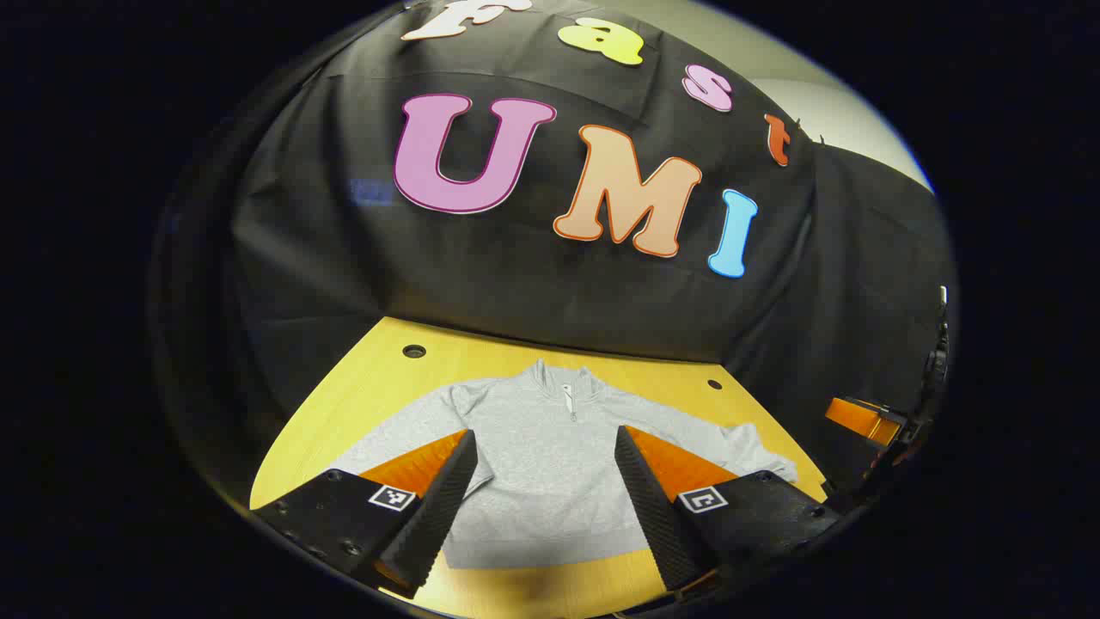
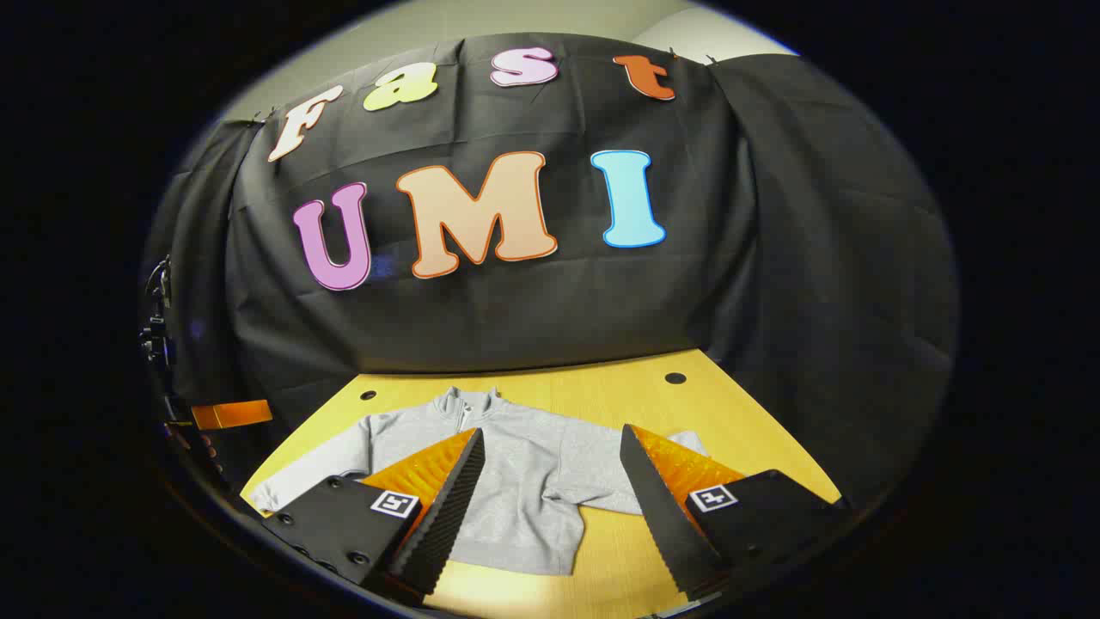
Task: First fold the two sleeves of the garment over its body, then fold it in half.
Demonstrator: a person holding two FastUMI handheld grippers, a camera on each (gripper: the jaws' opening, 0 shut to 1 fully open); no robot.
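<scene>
- In the left gripper view, the left gripper (image 1: pixel 545 494) hangs above the near edge of the yellow wooden table (image 1: pixel 361 387); its jaws stand wide apart with nothing between them.
- Past those jaws lies the grey garment (image 1: pixel 550 464), spread flat and face up on the table, collar and short zip toward the black booth wall, hem toward the near edge.
- Both sleeves are stretched outward, the left sleeve (image 1: pixel 400 425) toward the table's left side, the right sleeve (image 1: pixel 730 438) toward its right corner; neither is folded over the body.
- At the far right edge of that view an orange and black part of the other gripper (image 1: pixel 864 421) shows, beside the table.
- In the right gripper view, the right gripper (image 2: pixel 550 507) hovers over the table's near edge, jaws spread wide and empty.
- There the garment sits to the left of centre, its hem just beyond the fingertips (image 2: pixel 468 456).
- Small dark holes (image 2: pixel 675 377) mark the table's far side.
</scene>
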